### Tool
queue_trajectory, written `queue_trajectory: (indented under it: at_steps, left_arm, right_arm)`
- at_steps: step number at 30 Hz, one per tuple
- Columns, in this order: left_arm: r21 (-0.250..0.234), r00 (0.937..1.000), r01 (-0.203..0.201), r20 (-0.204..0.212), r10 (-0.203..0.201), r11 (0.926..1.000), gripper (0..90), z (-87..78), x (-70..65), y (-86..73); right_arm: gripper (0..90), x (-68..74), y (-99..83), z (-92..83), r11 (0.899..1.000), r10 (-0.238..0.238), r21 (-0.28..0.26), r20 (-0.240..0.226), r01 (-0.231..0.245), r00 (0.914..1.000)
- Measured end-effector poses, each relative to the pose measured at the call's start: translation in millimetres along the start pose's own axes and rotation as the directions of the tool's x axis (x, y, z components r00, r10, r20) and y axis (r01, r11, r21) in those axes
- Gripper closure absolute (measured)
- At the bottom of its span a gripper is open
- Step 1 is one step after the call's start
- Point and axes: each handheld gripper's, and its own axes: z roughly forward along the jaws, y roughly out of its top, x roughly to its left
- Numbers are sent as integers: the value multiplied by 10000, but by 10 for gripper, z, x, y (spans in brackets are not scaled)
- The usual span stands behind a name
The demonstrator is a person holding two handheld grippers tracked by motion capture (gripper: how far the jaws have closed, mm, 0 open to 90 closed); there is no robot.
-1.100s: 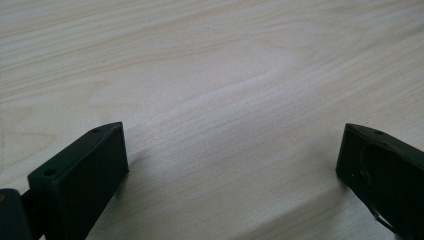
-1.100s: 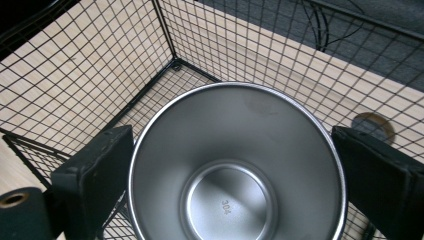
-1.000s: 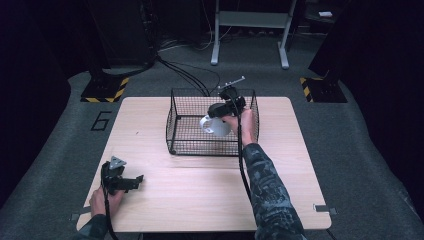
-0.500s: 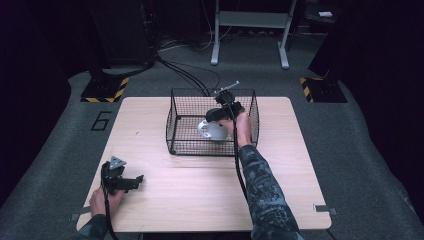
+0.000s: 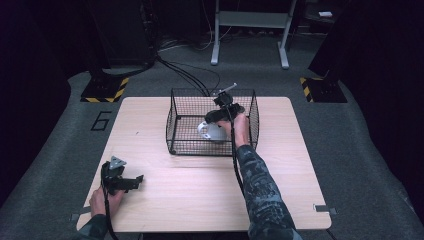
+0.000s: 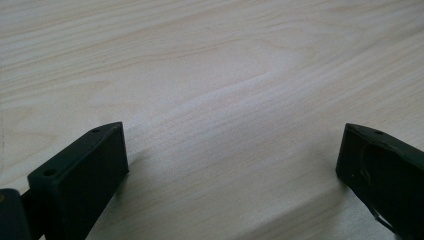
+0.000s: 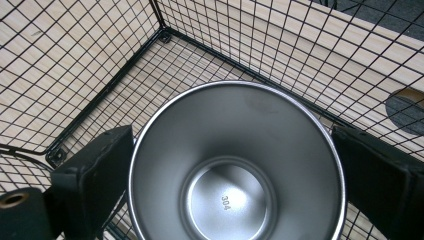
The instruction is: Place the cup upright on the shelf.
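**A:** So the layout: one pale wooden table [image 5: 165, 200], one black wire mesh basket [image 5: 176, 122] sitting on it toward the far edge, and one shiny round stainless steel cup [image 7: 235, 165] inside that basket. That's the whole count, plus two grippers.

**B:** Who's got the cup?

**A:** The right gripper [image 5: 216, 116]. It's reaching into the basket with its jaws clamped on the cup's outer wall, one each side just under the rim, mouth toward the camera. The left gripper [image 5: 136, 181] rests near the table's front left corner, jaws spread wide with nothing between them.

**B:** Tricky to hold?

**A:** I'd guess it's light and rigid and won't break, but polished steel is slippery. Squeezing across the wall near the rim looks right; watch for it catching on the wire.
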Motion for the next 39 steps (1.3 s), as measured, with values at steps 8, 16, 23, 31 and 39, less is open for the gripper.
queue_trajectory:
  at_steps: [8, 16, 23, 31, 39]
  left_arm:
    - [1, 10000, -3, 1, 3, 10000, 1, 0, 0, 0]
    - [1, 10000, -2, -1, 2, 10000, 1, 0, 0, 0]
    - [1, 10000, -2, -2, 2, 10000, 1, 0, 0, 0]
    - [1, 10000, -1, -1, 1, 10000, 1, 0, 0, 0]
    - [1, 10000, -2, -4, 2, 10000, 1, 0, -1, 0]
  right_arm:
    - [59, -20, -6, 63, 9997, 223, 62, 214, -224, 9995]
    - [57, -47, -28, 57, 9994, 295, 147, 226, -298, 9993]
    - [56, -17, -71, 40, 9995, 11, 328, 248, -19, 9997]
    - [54, 6, -74, 41, 9995, -24, 310, 344, 14, 9994]
    - [0, -5, -100, -27, 9997, 258, 56, 131, -259, 9996]
